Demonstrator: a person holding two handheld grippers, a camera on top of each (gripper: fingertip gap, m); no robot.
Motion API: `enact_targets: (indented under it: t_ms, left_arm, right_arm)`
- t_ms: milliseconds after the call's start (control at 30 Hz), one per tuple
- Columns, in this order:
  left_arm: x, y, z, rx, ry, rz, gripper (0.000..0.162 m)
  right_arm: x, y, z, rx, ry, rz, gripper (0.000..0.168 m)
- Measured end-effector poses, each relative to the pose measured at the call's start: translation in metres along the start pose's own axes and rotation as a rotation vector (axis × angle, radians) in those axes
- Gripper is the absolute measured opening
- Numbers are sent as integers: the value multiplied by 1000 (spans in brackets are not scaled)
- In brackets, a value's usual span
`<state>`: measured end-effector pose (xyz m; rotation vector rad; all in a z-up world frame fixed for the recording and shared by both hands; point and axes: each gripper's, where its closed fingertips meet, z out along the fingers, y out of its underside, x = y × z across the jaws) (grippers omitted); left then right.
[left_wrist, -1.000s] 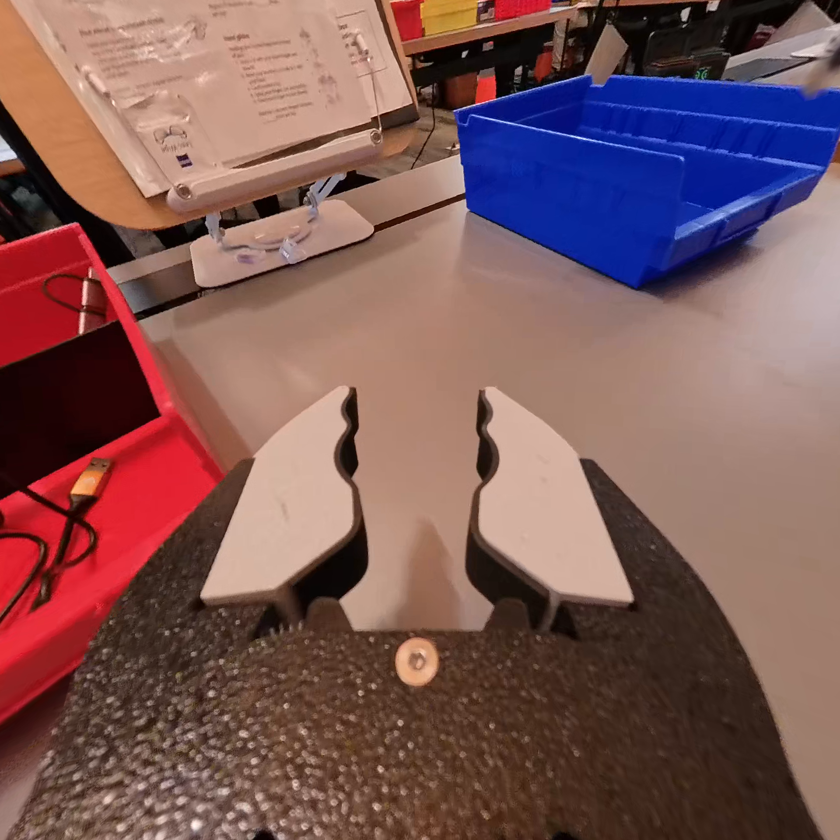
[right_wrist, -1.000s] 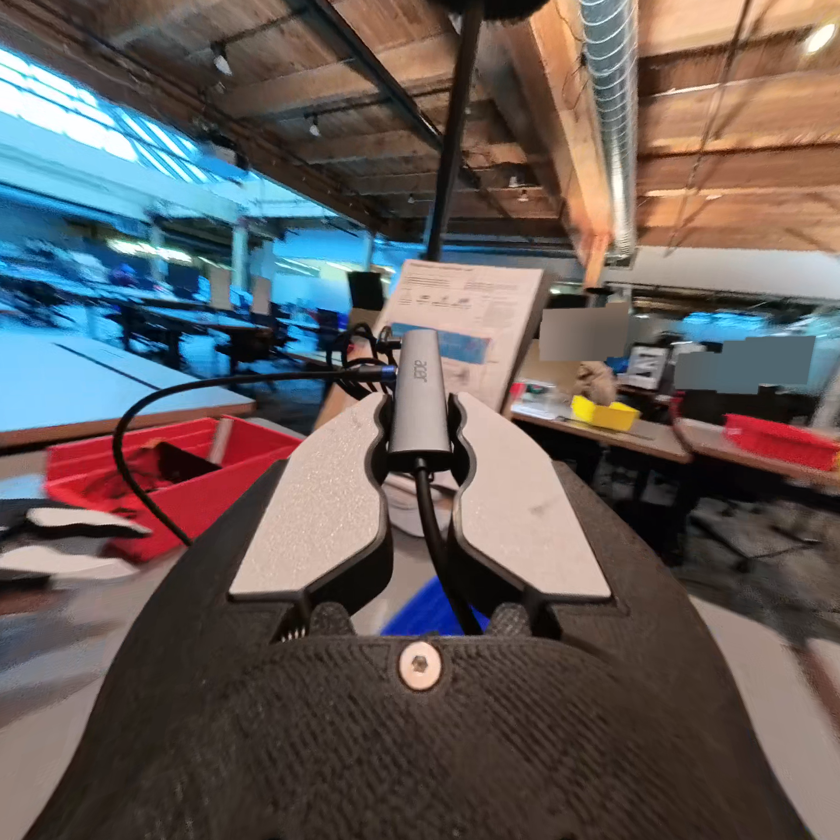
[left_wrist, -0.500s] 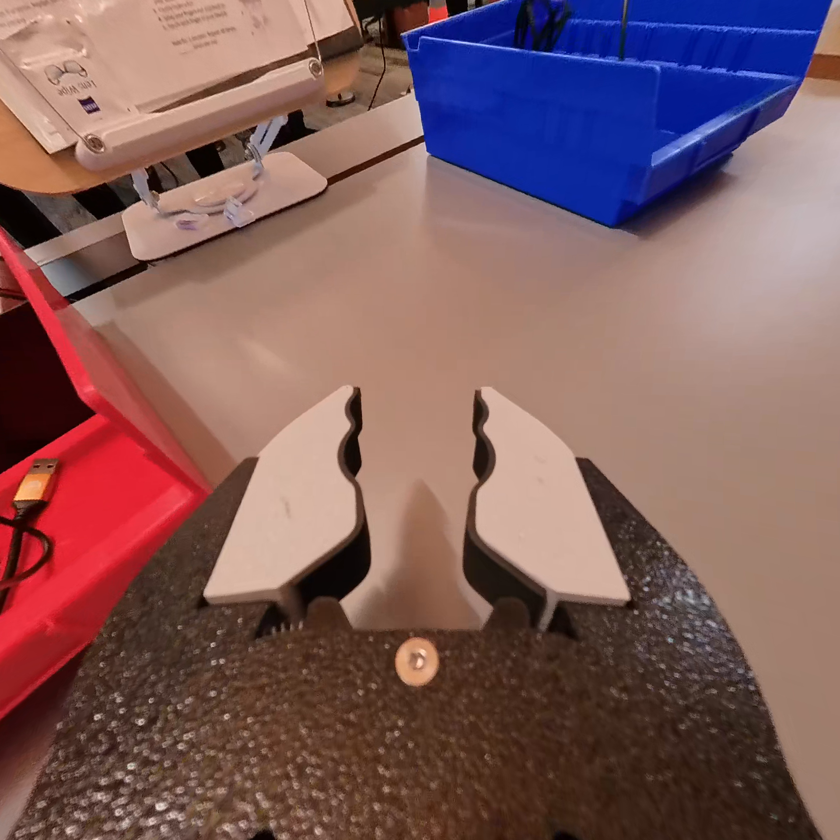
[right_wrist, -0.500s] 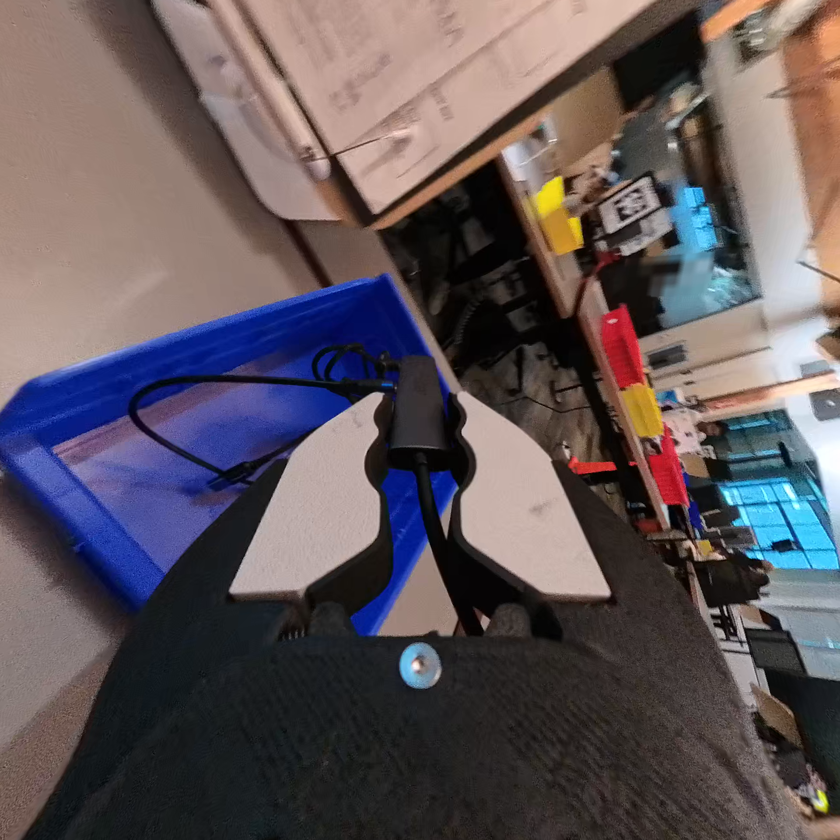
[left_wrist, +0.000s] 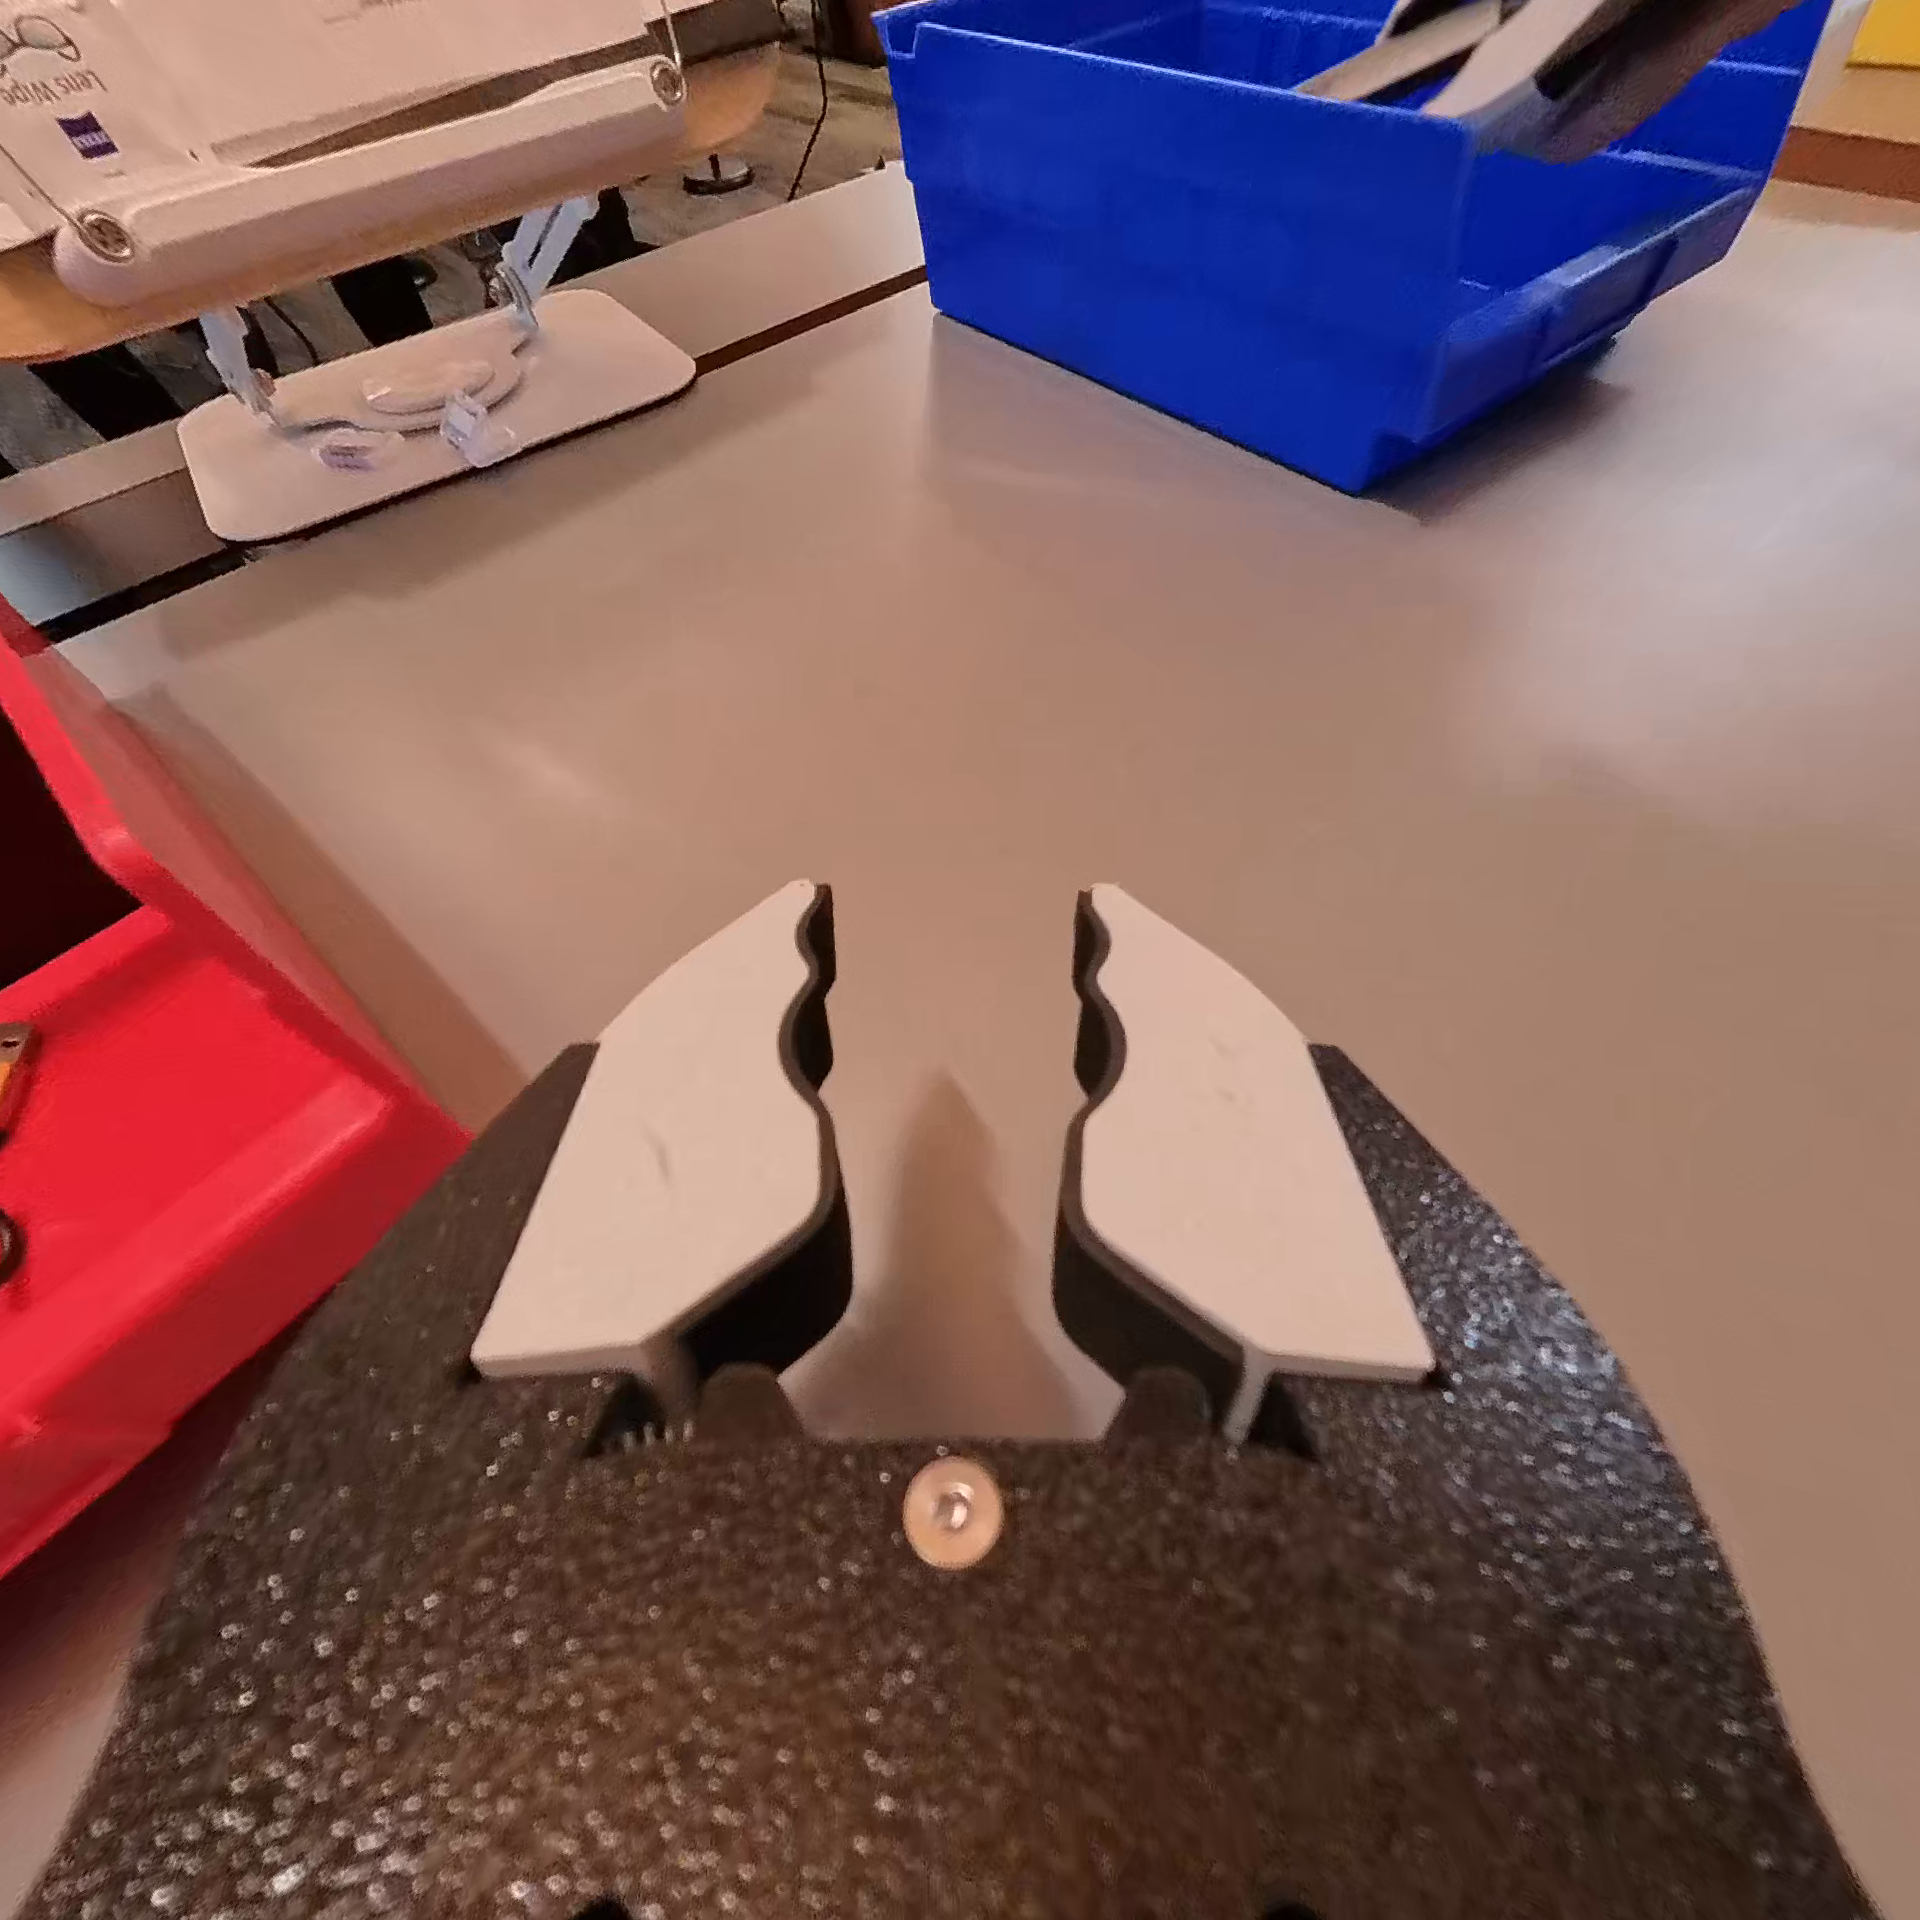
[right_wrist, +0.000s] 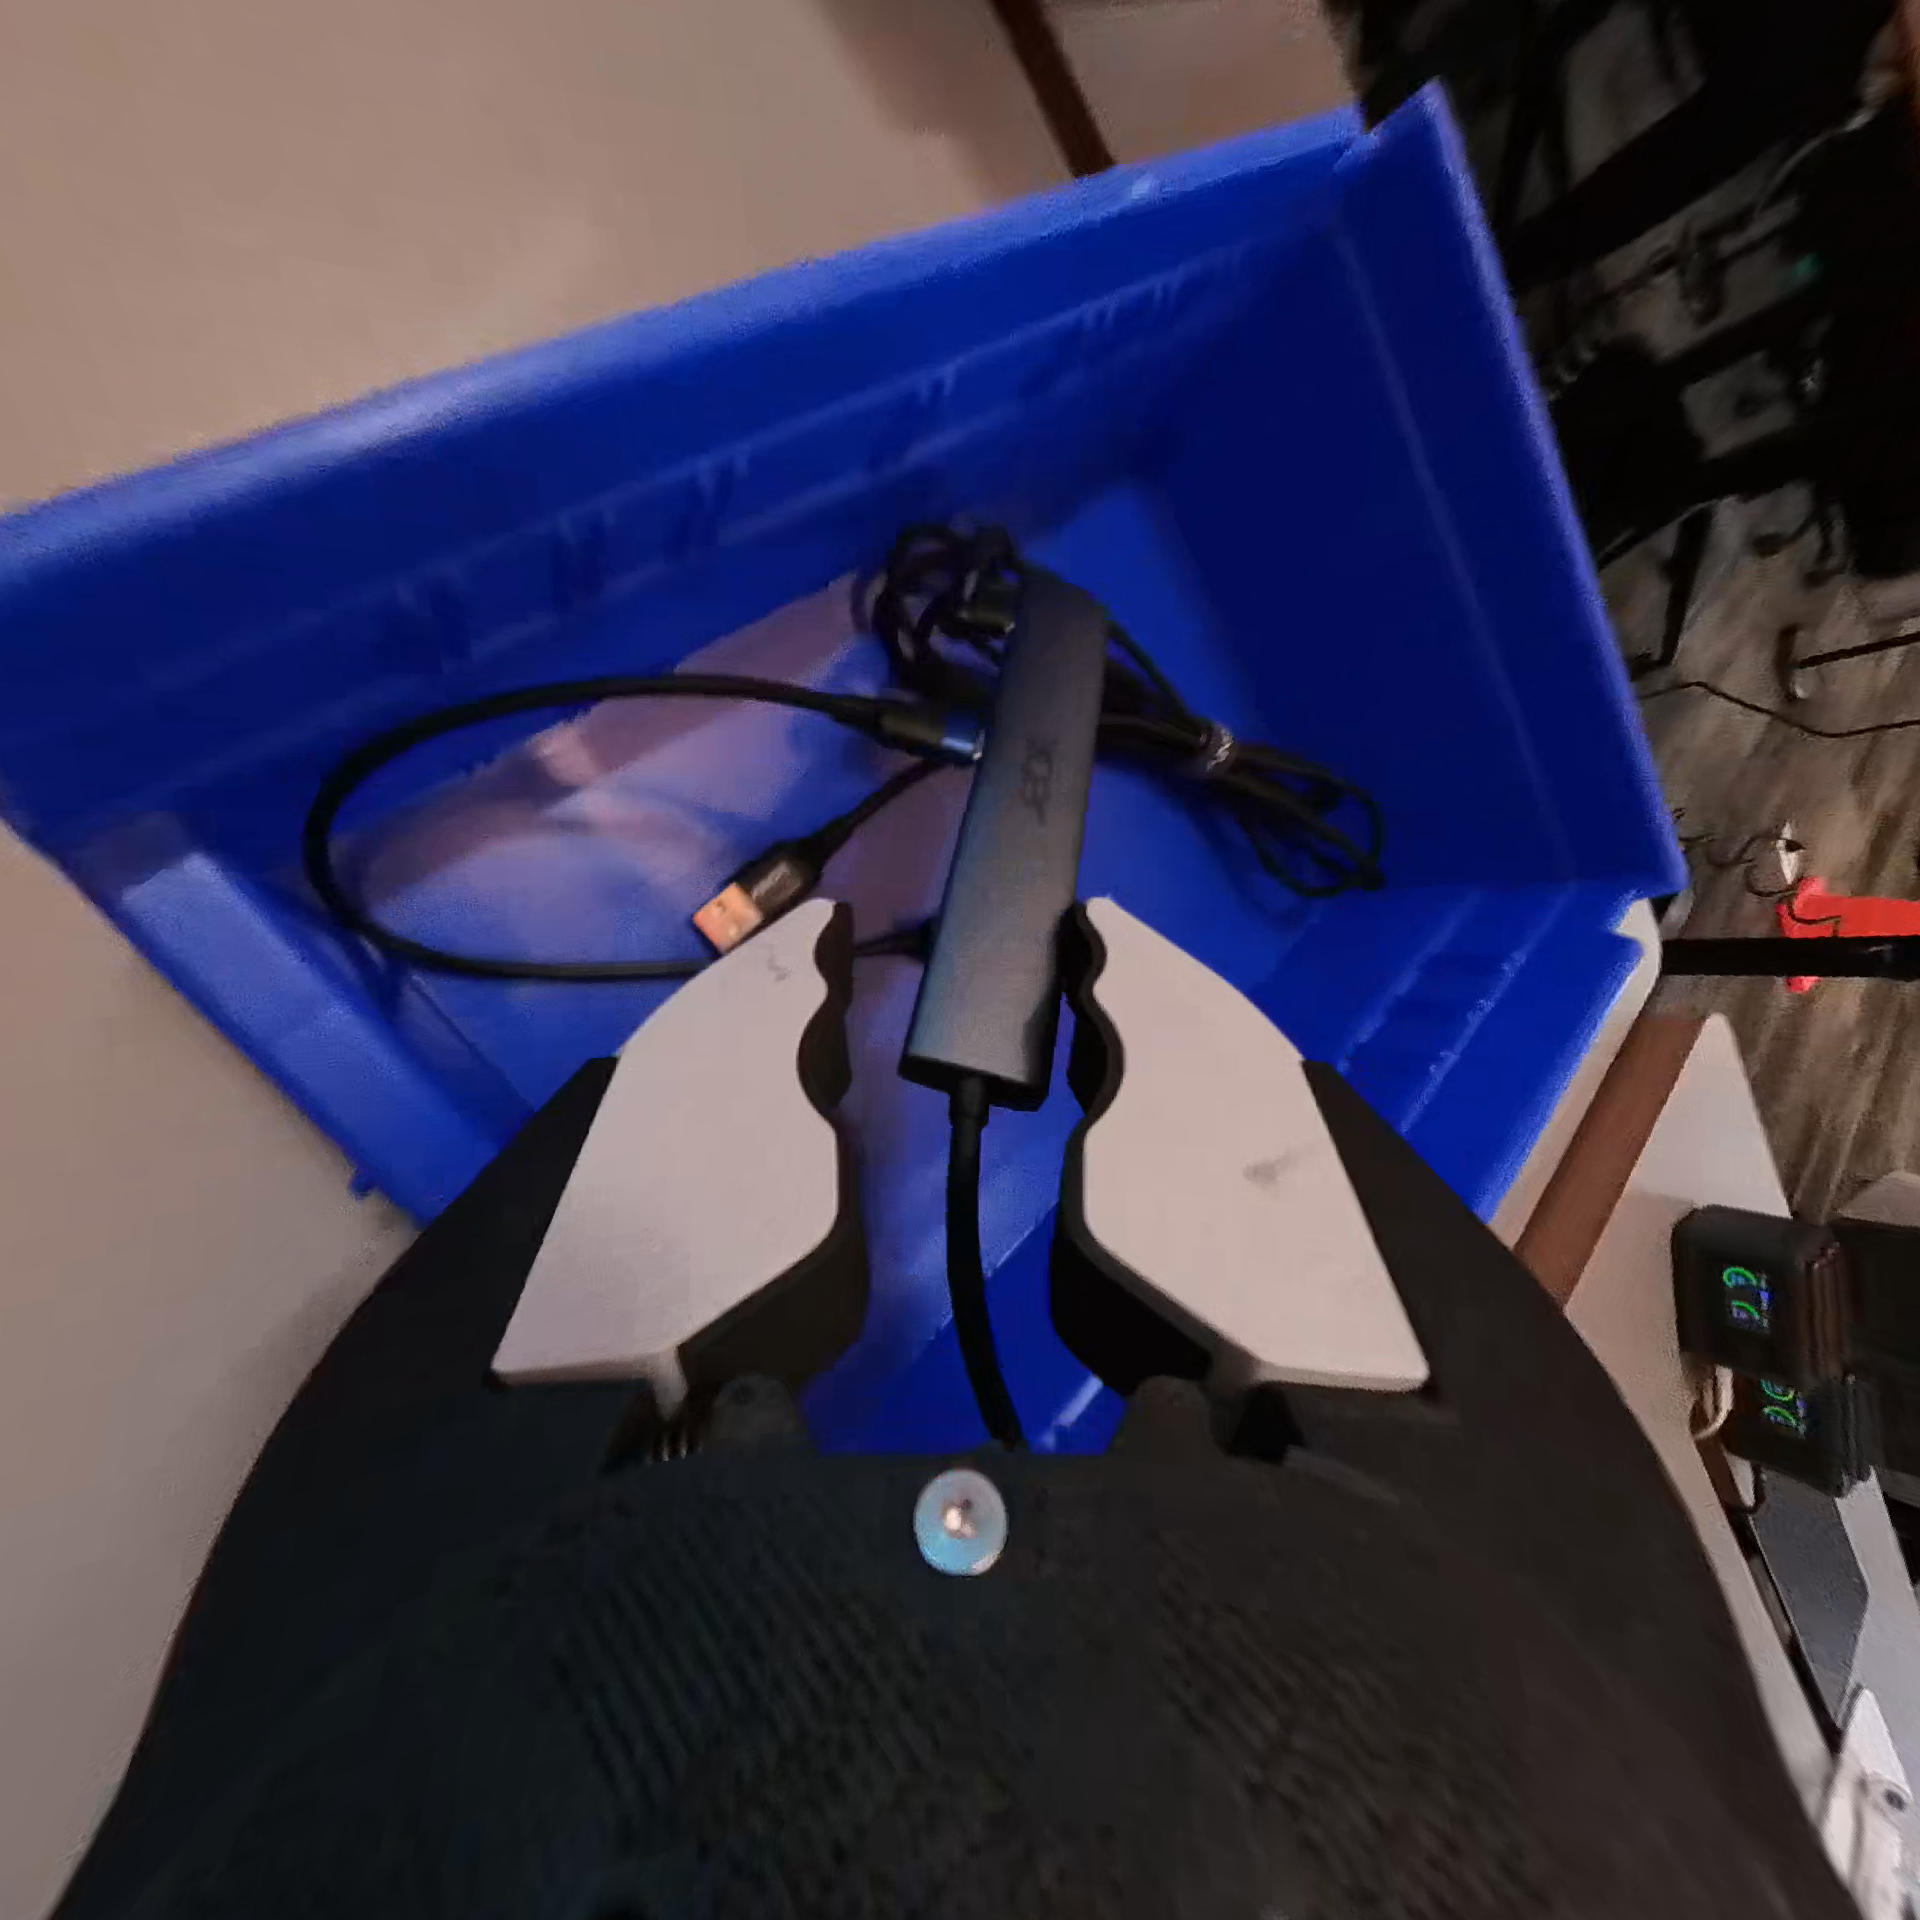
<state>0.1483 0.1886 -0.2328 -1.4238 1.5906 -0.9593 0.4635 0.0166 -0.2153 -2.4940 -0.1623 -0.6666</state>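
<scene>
My right gripper is open over the blue bin. A slim grey USB hub lies loose between its fingers, leaning toward the right finger, with its black lead running back under the gripper. The hub's far end rests among coiled black cables in the bin. A cable with an orange-tipped USB plug lies on the bin floor. My left gripper is open and empty, low over the grey table, beside a red bin. The right gripper also shows in the left wrist view, over the blue bin.
A white document stand holding papers sits at the table's far left edge. The red bin holds cables at the left frame edge. Two dark devices with green displays sit on another surface to the right of the blue bin. One gripper's finger ends stand about 35 cm off the other's.
My right gripper swung down from pointing into the room to over the blue bin and opened, letting go of the hub. My left gripper drifted slightly, still open and empty.
</scene>
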Motion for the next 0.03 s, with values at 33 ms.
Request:
enact_targets:
  t_ms: [33]
  left_arm:
    - [0, 1, 0, -2, 6, -7, 44]
  right_arm:
    - [-5, 9, -1, -46, -31, -15, 46]
